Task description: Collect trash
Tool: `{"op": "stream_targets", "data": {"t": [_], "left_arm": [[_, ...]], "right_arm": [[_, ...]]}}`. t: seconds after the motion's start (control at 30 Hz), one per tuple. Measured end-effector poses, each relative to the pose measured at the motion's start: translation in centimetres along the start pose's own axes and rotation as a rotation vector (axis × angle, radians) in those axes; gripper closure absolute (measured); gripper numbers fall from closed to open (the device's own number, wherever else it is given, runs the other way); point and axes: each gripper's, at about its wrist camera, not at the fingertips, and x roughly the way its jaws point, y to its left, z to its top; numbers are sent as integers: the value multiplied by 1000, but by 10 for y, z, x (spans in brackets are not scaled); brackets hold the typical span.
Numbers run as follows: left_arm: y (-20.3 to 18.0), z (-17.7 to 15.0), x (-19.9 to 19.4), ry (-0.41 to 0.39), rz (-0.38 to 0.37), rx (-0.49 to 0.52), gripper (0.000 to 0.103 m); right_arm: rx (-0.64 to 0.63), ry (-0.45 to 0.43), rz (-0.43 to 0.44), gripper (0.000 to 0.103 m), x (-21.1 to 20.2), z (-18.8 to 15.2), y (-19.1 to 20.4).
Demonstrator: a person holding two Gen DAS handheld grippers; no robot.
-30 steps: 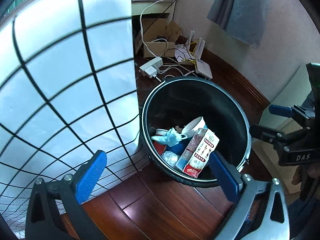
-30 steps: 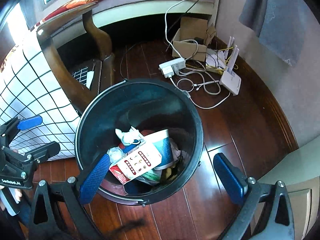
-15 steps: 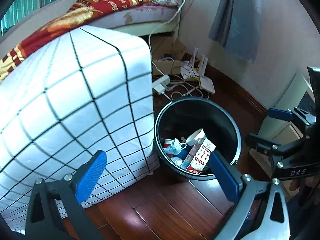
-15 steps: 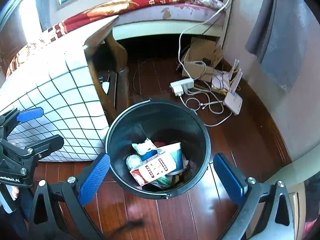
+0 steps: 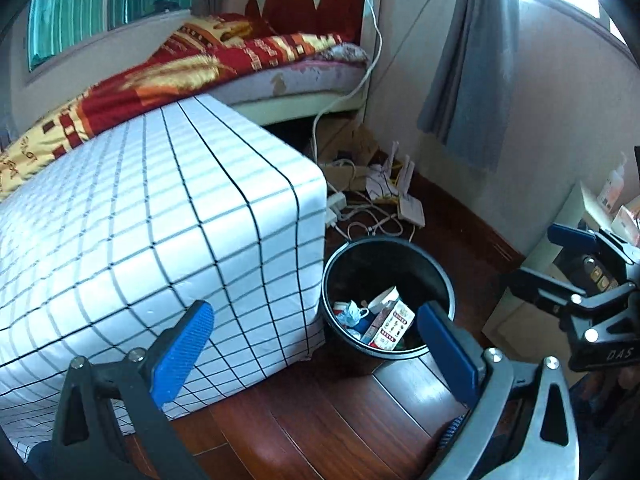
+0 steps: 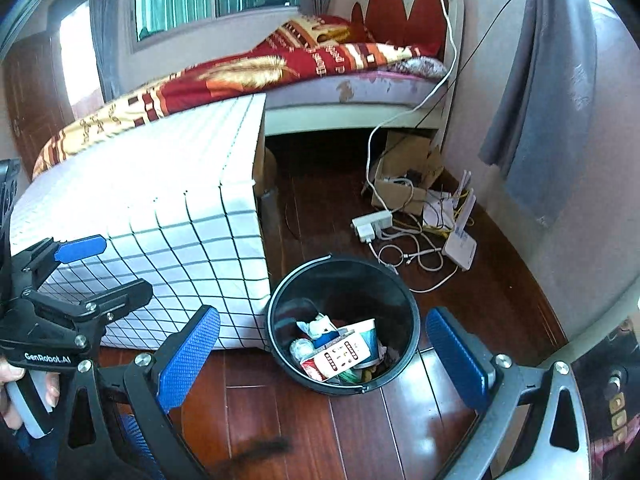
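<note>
— Trash first: your left gripper (image 5: 316,344) gapes empty, then the black bin (image 5: 444,280) on the floor beside the checked cloth (image 5: 160,240), then your right gripper (image 6: 322,354), wide and empty.

— Handling?

— Probably light: carton (image 6: 340,354) crushable, so pinch its flat sides. Your right view alone shows the paper cup (image 6: 370,338) plainly.

Left gripper (image 5: 314,346), blue ribbed pads, black frame, silver screws, "GenRobot.AI" lettering
</note>
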Motion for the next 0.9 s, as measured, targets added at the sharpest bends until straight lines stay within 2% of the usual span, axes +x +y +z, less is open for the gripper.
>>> {"op": "stream_targets", "data": {"t": [0.27, 0.6, 0.9], "left_arm": [[-5, 3, -53, -69, 15, 3, 1], [-11, -5, -105, -175, 58, 4, 1], [-25, -8, -125, -211, 44, 45, 0]], "right_arm": [[5, -108, -12, 0, -66, 8, 14], [1, -166, -5, 0, -121, 3, 22], [19, -217, -11, 0, -157, -2, 21]]}}
